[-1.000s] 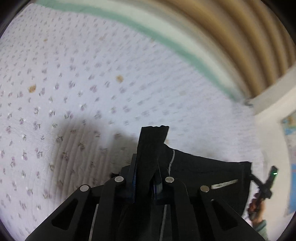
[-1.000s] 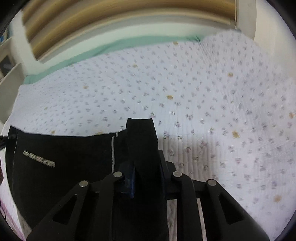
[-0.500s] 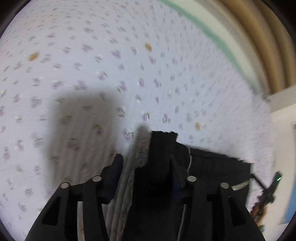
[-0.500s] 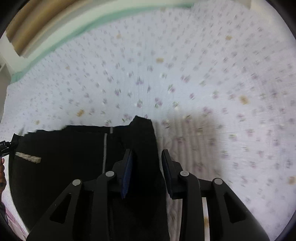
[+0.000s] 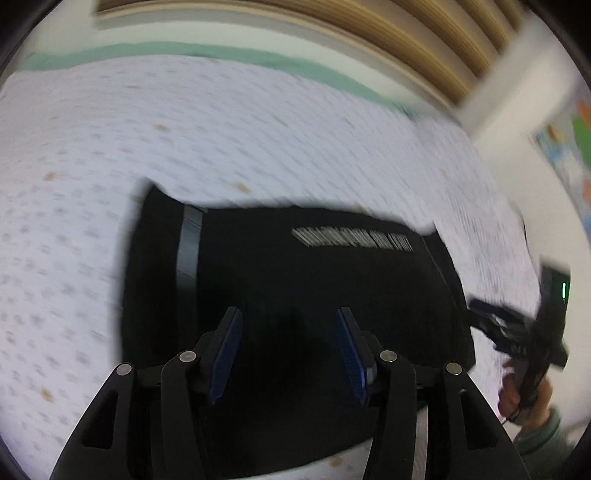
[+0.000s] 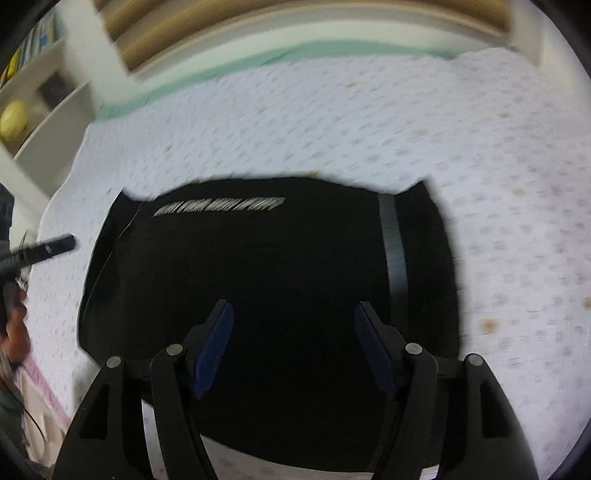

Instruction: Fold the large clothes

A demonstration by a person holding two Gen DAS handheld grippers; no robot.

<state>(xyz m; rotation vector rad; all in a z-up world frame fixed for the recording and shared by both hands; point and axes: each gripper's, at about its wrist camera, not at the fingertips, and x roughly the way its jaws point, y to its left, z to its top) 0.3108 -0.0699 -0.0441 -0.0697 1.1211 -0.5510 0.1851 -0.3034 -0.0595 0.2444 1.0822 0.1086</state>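
Note:
A black garment (image 5: 295,288) with a grey stripe and white lettering lies folded flat on the flowered bedspread (image 5: 221,140). It also shows in the right wrist view (image 6: 266,266). My left gripper (image 5: 288,321) is open and empty, held above the garment's near part. My right gripper (image 6: 293,314) is open and empty too, above the near part of the garment. The right gripper shows at the right edge of the left wrist view (image 5: 517,332). The left gripper shows at the left edge of the right wrist view (image 6: 40,251). Both views are blurred by motion.
The bedspread (image 6: 498,184) covers the bed all around the garment. A wooden headboard (image 5: 369,33) and a green strip run along the far side. White shelves (image 6: 40,110) with a yellow ball stand at the left of the right wrist view.
Both grippers were shut on garment corners, then opened and let go. The garment now lies flat, and both grippers have pulled back and up from it.

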